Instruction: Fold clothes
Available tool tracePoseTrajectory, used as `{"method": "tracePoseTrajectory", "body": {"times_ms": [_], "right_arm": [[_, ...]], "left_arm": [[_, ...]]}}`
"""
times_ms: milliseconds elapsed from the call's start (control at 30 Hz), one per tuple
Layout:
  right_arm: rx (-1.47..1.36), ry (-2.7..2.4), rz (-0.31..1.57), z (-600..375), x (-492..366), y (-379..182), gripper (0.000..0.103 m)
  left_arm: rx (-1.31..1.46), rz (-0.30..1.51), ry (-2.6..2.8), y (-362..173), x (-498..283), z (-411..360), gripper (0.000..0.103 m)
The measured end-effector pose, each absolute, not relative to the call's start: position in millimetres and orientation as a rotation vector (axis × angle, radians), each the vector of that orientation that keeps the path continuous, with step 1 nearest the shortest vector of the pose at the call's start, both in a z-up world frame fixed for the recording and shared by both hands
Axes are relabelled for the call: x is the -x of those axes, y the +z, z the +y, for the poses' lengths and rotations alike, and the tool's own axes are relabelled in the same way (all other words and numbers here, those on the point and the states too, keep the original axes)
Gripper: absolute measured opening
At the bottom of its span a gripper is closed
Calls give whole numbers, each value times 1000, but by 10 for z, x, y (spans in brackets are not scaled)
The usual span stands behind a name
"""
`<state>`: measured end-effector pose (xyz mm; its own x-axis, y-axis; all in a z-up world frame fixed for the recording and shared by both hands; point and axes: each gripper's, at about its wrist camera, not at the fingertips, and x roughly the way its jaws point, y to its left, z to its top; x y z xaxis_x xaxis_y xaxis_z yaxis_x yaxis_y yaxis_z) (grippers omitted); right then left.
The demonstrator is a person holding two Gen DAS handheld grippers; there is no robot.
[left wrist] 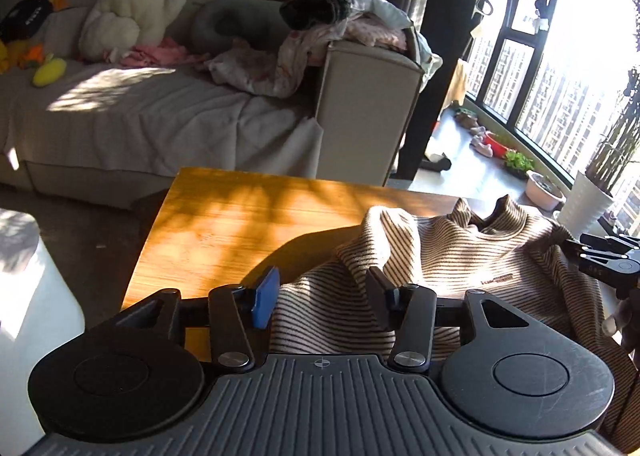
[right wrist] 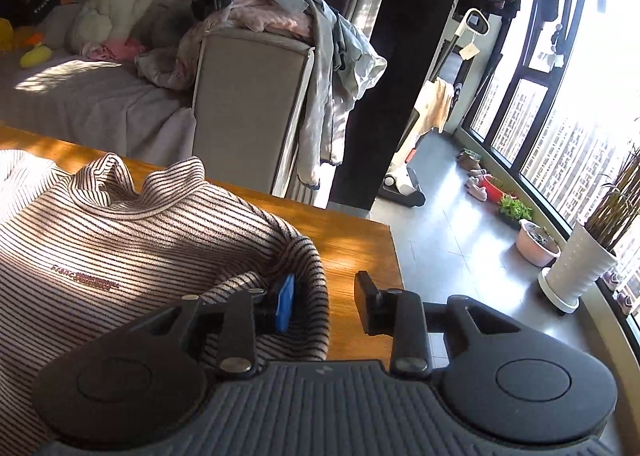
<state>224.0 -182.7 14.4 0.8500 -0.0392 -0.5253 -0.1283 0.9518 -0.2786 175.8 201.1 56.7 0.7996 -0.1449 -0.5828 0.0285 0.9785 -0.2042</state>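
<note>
A beige sweater with thin dark stripes (left wrist: pixel 460 256) and a high collar lies front up on the wooden table (left wrist: pixel 224 224), with small lettering on its chest. My left gripper (left wrist: pixel 320 296) stands open over the sweater's left shoulder, where a raised fold lies loose between its fingers. In the right wrist view the same sweater (right wrist: pixel 100 240) fills the left side. My right gripper (right wrist: pixel 326 302) is open at the sweater's right edge. A striped fold curls around its blue left pad (right wrist: pixel 286 302), and its right finger is over bare wood. The right gripper's tip (left wrist: pixel 608 260) also shows in the left wrist view.
A grey sofa (left wrist: pixel 140 116) with plush toys stands beyond the table, its armrest (right wrist: pixel 248 104) piled with clothes. A dark pillar (right wrist: pixel 392 68), an upright vacuum (right wrist: pixel 404 176) and potted plants (right wrist: pixel 580 268) line the window side. The table's right edge (right wrist: pixel 394 256) drops to the floor.
</note>
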Motion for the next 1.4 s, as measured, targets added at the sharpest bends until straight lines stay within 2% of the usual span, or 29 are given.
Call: {"method": "tracePoseTrajectory", "body": {"times_ms": [67,100,133,267,467,600,667,800,867,1033,1133,1167,1200,1233,1300,1400], "right_arm": [[325,68,513,-1875,-2027,275,46],[326,96,508,-1905,-1884,321,50],[326,124,503,-1936,-1741,367,51],[274,226,508,-2029,-1233,387,51],[133,265,612,-2090,-774,-90,51],[-77,264,644,-2220,-447,-114,52],[-17,280,638,-2153,-251,-61,52],[157,357,585,-2031,329,201,63],[212,434,594,-1950,604,292,64],[252,539,604,-1536,1023,166,65],[370,479,528,-1215,1046,25,65],[414,464,516,-1157,1015,16,64],[457,448,504,-1099,985,7,43],[501,432,491,-1041,954,-1,14],[495,416,486,-1129,836,182,9],[431,251,448,-1624,459,651,8]], "left_arm": [[211,591,-129,682,-1670,1901,75],[219,577,-145,694,-1650,1848,80],[233,565,-172,684,-1640,1756,86],[288,591,-296,392,-1656,1288,94],[207,662,-385,-133,-1592,710,95],[159,629,-351,-93,-1441,847,98],[166,634,-355,-102,-1370,902,98],[175,620,-369,-113,-1219,989,102],[178,614,-376,-97,-1202,989,103],[195,640,-367,-118,-1244,993,103],[206,626,-348,-115,-1194,1023,103],[207,623,-342,-111,-1178,1027,103],[207,622,-340,-107,-1174,1029,103],[209,622,-338,-106,-1172,1034,103],[212,623,-337,-104,-1171,1040,103],[220,630,-338,-104,-1181,1046,103]]}}
